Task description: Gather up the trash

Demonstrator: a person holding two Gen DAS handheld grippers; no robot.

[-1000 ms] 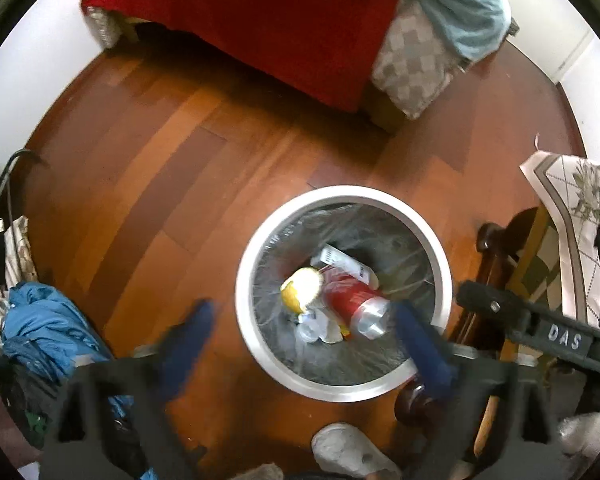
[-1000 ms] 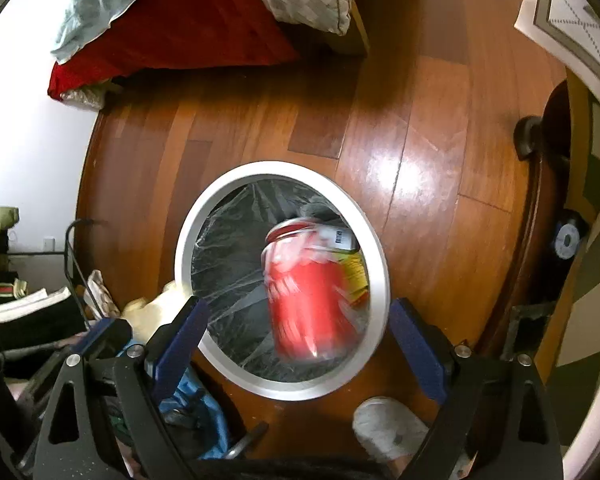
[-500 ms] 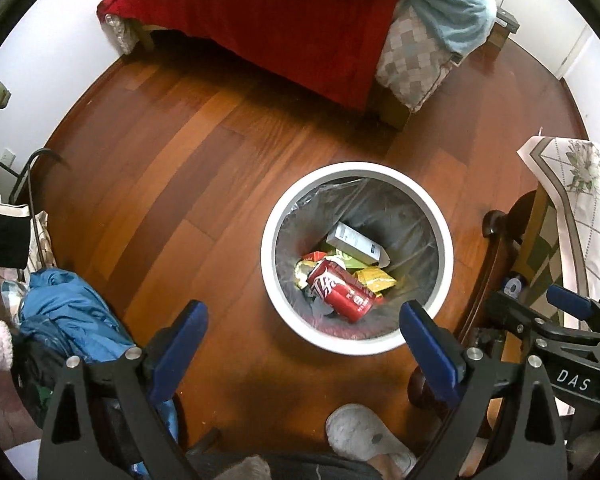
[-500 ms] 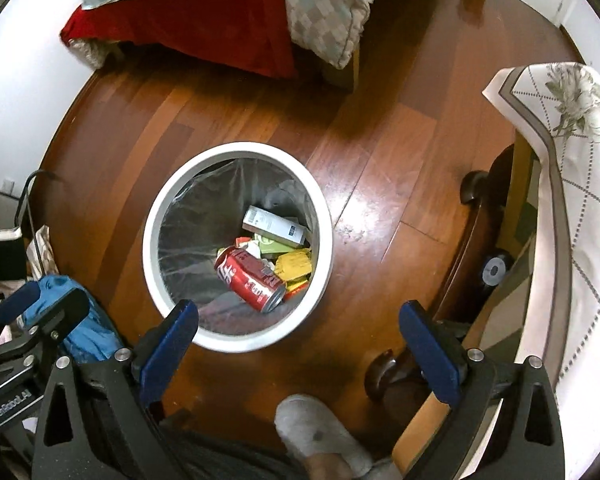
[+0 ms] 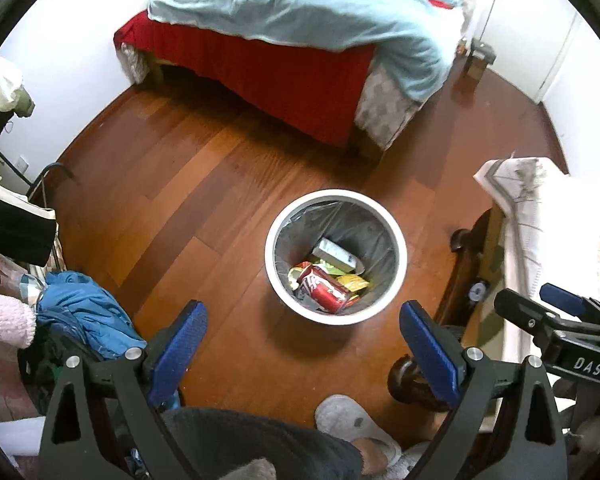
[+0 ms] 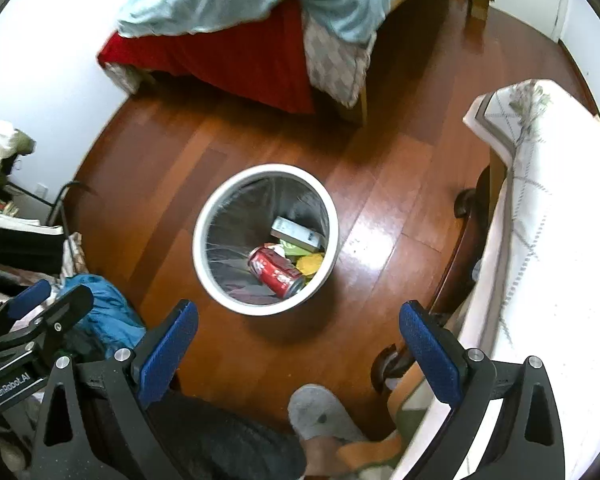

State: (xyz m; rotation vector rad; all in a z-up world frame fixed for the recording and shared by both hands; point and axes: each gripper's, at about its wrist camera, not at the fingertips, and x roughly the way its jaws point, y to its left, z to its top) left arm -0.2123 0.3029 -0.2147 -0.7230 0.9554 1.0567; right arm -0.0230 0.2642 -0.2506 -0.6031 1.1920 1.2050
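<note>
A white round bin point(image 5: 336, 194) point(image 6: 266, 168) with a grey liner stands on the wooden floor. Inside it lie a red soda can point(image 5: 324, 290) point(image 6: 276, 274), a white box point(image 5: 338, 256) point(image 6: 296, 234) and yellow wrappers point(image 5: 354, 282) point(image 6: 312, 262). My left gripper point(image 5: 302, 308) hangs high above the bin's near side, open and empty. My right gripper point(image 6: 298, 307) is also high above the bin's near rim, jaws wide open with nothing between them. Each gripper shows at the edge of the other's view.
A bed point(image 5: 300, 12) with a red skirt and light-blue blanket fills the far side. Blue clothes point(image 5: 84, 308) are piled at the left. A cloth-covered table point(image 6: 540, 200) on dark wooden legs point(image 5: 464, 240) stands right. A person's slipper point(image 5: 352, 416) is near the bin.
The red can dropped from between the right jaws and now lies in the bin. Both grippers have risen, so the bin looks smaller and farther away.
</note>
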